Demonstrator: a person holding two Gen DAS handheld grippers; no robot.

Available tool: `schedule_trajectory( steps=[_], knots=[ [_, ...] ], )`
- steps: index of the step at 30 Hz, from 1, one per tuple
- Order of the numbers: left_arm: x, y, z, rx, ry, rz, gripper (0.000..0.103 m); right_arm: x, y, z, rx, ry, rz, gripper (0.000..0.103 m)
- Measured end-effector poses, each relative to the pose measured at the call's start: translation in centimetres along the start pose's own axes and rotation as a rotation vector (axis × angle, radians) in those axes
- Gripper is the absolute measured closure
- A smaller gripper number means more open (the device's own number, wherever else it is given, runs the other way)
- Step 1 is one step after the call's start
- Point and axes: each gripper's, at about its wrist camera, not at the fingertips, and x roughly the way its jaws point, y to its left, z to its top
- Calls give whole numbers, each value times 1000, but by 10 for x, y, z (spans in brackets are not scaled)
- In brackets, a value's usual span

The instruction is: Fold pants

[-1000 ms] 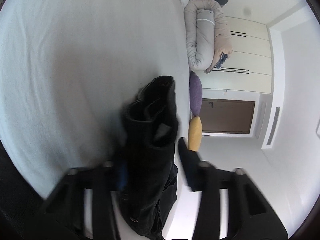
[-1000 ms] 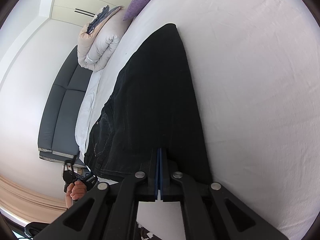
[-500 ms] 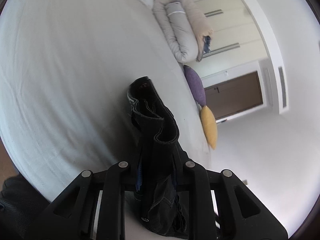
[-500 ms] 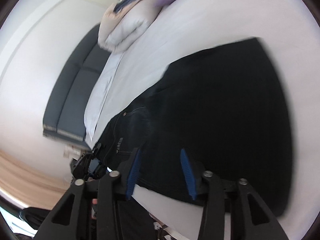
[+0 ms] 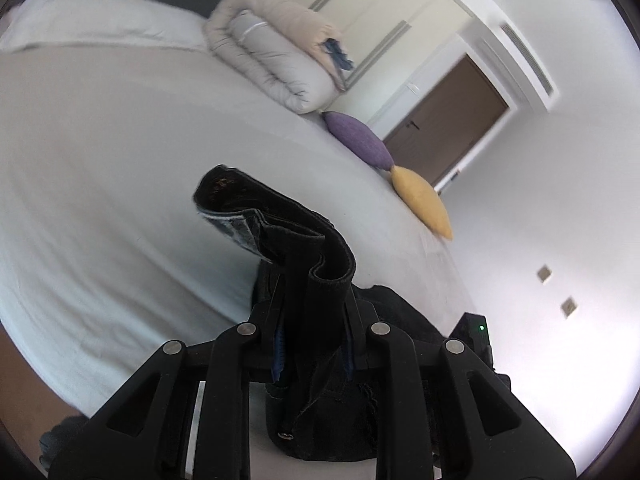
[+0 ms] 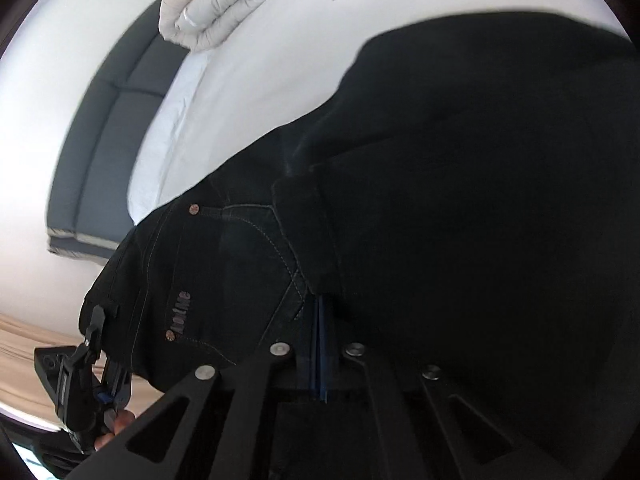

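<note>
Left wrist view: left gripper (image 5: 312, 344) clamped on a thick fold of the black pants (image 5: 316, 276), lifted above the white bed sheet (image 5: 120, 168). Behind, a rolled duvet (image 5: 276, 64), a purple cushion (image 5: 358, 140) and a yellow cushion (image 5: 422, 200) along the bed edge; further, a brown door (image 5: 448, 120) in a white wall.

Right wrist view: right gripper (image 6: 320, 344), jaws just closed fully; whether cloth pinched, cannot tell. Pants spread over the sheet, back pocket showing. Grey sofa (image 6: 108, 140) beyond the bed.

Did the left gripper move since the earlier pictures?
Yes. The left gripper, shut on the pants, rolled: the quilt swung from upper right toward upper middle.
</note>
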Motion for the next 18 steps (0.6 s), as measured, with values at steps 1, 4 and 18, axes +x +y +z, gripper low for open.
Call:
schedule_trajectory(
  steps=[1, 4, 18],
  knots=[
    [4, -17, 0, 48, 5, -4, 83, 0, 0, -2, -15, -10, 0, 103],
    [20, -59, 1, 149, 26, -18, 83, -6, -4, -6, -19, -30, 40, 103],
    [136, -236, -122, 662, 292, -23, 83, -150, -95, -23, 145, -253, 373, 17]
  ],
)
